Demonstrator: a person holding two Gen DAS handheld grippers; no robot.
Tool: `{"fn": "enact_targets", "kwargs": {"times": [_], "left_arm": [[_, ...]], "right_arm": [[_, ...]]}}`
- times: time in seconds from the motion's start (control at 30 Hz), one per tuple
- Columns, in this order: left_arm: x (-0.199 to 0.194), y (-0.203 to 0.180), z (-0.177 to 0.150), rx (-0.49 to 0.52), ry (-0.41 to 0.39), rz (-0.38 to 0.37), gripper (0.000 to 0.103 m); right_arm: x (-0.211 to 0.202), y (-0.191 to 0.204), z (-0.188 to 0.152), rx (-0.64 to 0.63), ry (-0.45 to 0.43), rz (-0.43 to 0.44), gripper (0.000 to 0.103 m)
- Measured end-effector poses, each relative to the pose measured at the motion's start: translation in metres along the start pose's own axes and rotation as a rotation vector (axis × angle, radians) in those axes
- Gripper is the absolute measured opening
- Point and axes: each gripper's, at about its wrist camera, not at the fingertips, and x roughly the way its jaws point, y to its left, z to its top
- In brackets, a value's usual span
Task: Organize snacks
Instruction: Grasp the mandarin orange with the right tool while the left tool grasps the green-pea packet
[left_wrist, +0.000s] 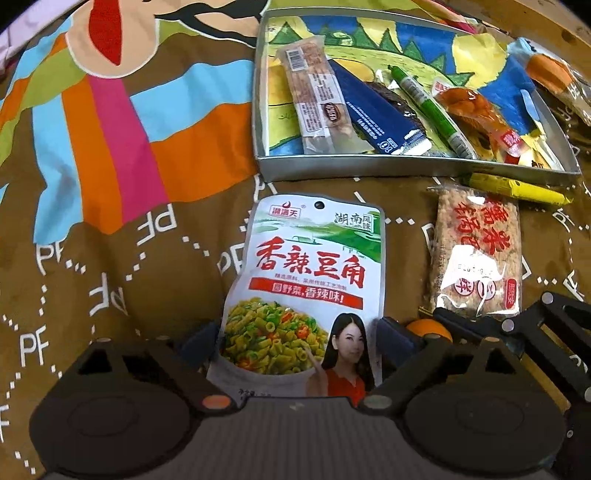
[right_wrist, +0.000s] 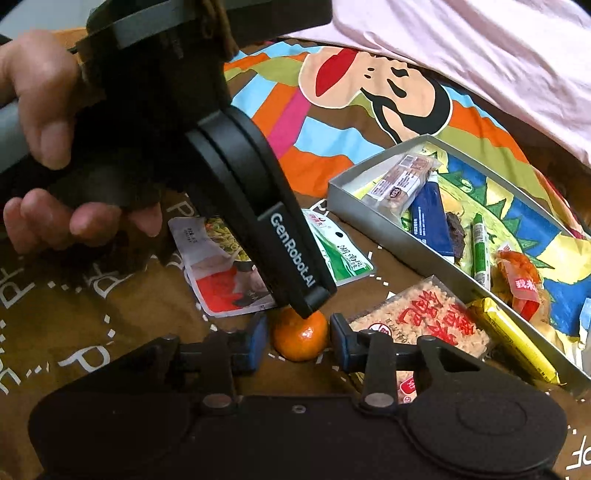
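Closing on the mandarin (right_wrist: 301, 338) on the cloth (right_wrist: 110, 325), the right gripper (right_wrist: 298, 341) has a pad either side, not yet pressing, so I squeeze gently and centred. The left gripper (left_wrist: 297, 332) stands wide around the pouch (left_wrist: 306, 288), its pads beside the edges, with one finger just above the fruit. Box (right_wrist: 388, 225) rim lies close right; the rice cake (right_wrist: 421, 321) crowds that side; left is open.

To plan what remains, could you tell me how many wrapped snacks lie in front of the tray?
3: bean pouch between the left tongs, rice cracker pack beside it, yellow bar by the tray wall. Others may be hidden.
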Motion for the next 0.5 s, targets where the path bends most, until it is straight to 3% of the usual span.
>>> {"fn": "enact_targets", "kwargs": {"times": [0.17, 0.37, 0.43, 0.5], "left_arm": [[0.005, -0.006, 0.002, 0.053, 0.003, 0.005, 0.094], [0.005, -0.001, 0.003, 0.044, 0.009, -0.021, 0.088], [0.004, -0.002, 0.002, 0.054, 0.006, -0.018, 0.084], [0.0, -0.003, 0.002, 0.058, 0.004, -0.014, 0.073]], "right_arm": [[0.001, 0.002, 0.001, -0.012, 0.031, -0.017, 0.035], [-0.008, 0.003, 0.004, 0.001, 0.085, -0.035, 0.035], [-0.012, -0.001, 0.004, 0.026, 0.089, -0.027, 0.035], [-0.016, -0.004, 0.004, 0.046, 0.087, -0.021, 0.035]]}}
